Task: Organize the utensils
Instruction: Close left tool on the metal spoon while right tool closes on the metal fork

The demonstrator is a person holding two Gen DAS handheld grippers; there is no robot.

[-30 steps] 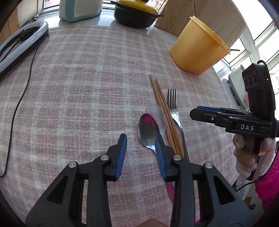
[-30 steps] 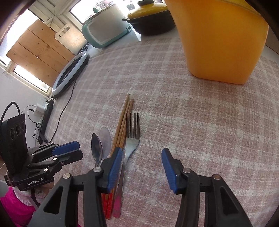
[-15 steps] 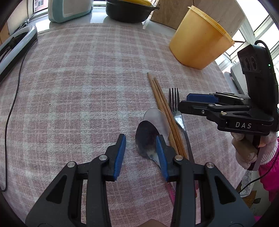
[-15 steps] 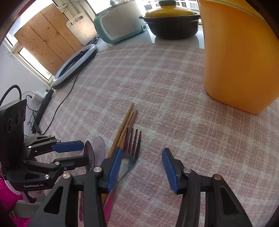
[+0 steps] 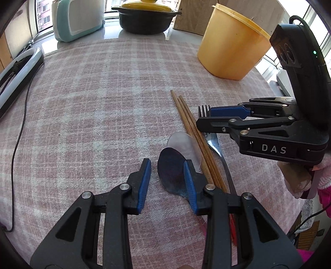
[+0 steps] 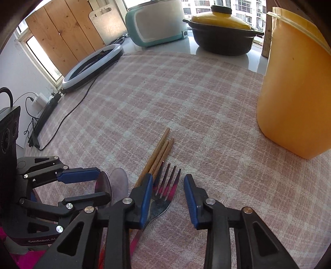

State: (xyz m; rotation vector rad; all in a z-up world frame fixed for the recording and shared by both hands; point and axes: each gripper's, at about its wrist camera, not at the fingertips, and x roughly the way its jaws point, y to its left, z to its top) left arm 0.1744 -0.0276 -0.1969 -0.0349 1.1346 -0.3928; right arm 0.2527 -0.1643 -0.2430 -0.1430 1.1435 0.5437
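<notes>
Lidded yellow pot [image 5: 148,17], contents hidden

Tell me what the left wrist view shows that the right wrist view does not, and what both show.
Only the left wrist view shows the left gripper from behind, its jaws apart over the dark spoon, and the hand holding the right gripper.

Only the right wrist view shows the wooden boards, the wall plug, and the right gripper's jaws apart around the fork.

Both show the chopsticks, two spoons, fork, yellow tub, black pot, teal appliance, ring light and checked cloth. Both grippers' jaws have just been closing.
</notes>
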